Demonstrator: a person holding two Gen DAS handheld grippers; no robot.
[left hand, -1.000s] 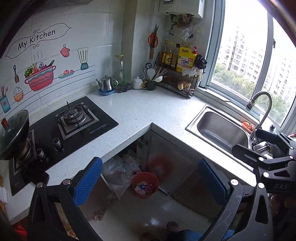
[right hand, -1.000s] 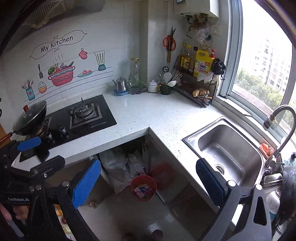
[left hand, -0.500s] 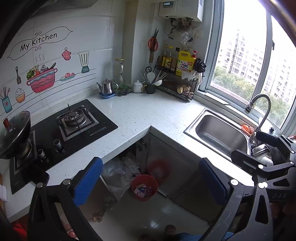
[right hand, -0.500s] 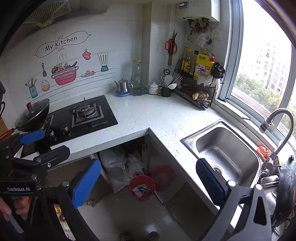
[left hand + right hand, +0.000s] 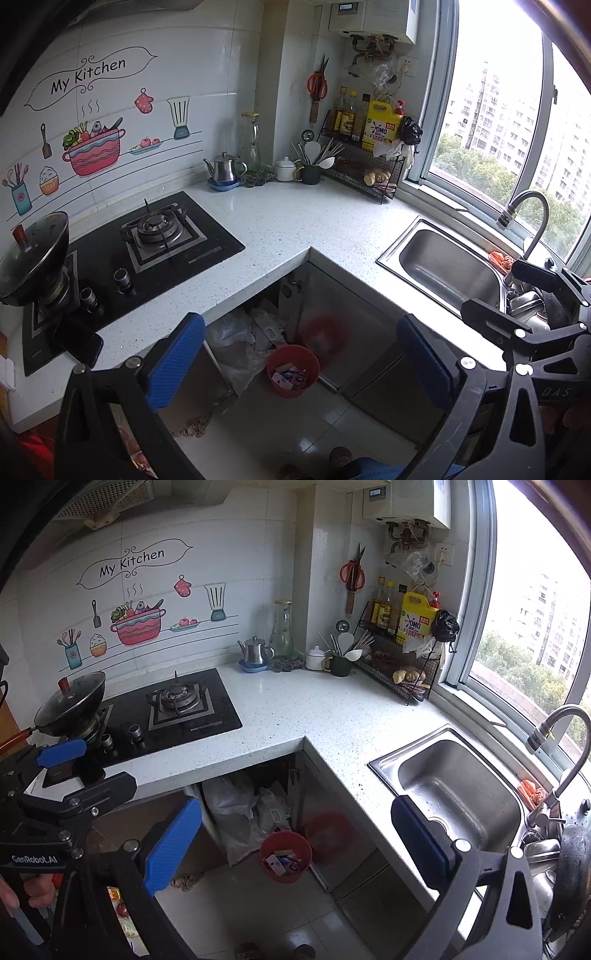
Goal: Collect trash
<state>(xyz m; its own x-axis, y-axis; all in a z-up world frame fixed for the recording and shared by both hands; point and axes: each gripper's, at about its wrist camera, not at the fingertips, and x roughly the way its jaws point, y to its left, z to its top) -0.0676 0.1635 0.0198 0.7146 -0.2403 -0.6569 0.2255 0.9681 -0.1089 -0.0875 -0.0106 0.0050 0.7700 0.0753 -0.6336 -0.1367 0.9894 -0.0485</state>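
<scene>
A small red trash bin (image 5: 293,370) (image 5: 285,856) with paper scraps and wrappers in it stands on the floor under the counter corner. Behind it lie crumpled clear plastic bags (image 5: 240,339) (image 5: 240,812) in the open cabinet space. My left gripper (image 5: 299,362) is open, held high above the floor, and nothing is between its blue pads. My right gripper (image 5: 293,843) is open too and just as empty. Each gripper shows at the edge of the other's view: the right one (image 5: 532,306), the left one (image 5: 70,775).
The white L-shaped counter (image 5: 295,225) carries a black gas hob (image 5: 147,247) with a lidded wok (image 5: 35,254) at left. A steel sink (image 5: 454,790) with a tap (image 5: 557,734) and dishes sits right. A kettle (image 5: 255,651), utensil mug and bottle rack stand at the back corner.
Both views have drifted slightly back and up, so the counter and bin sit a little lower in frame. The grippers stay open and empty.
</scene>
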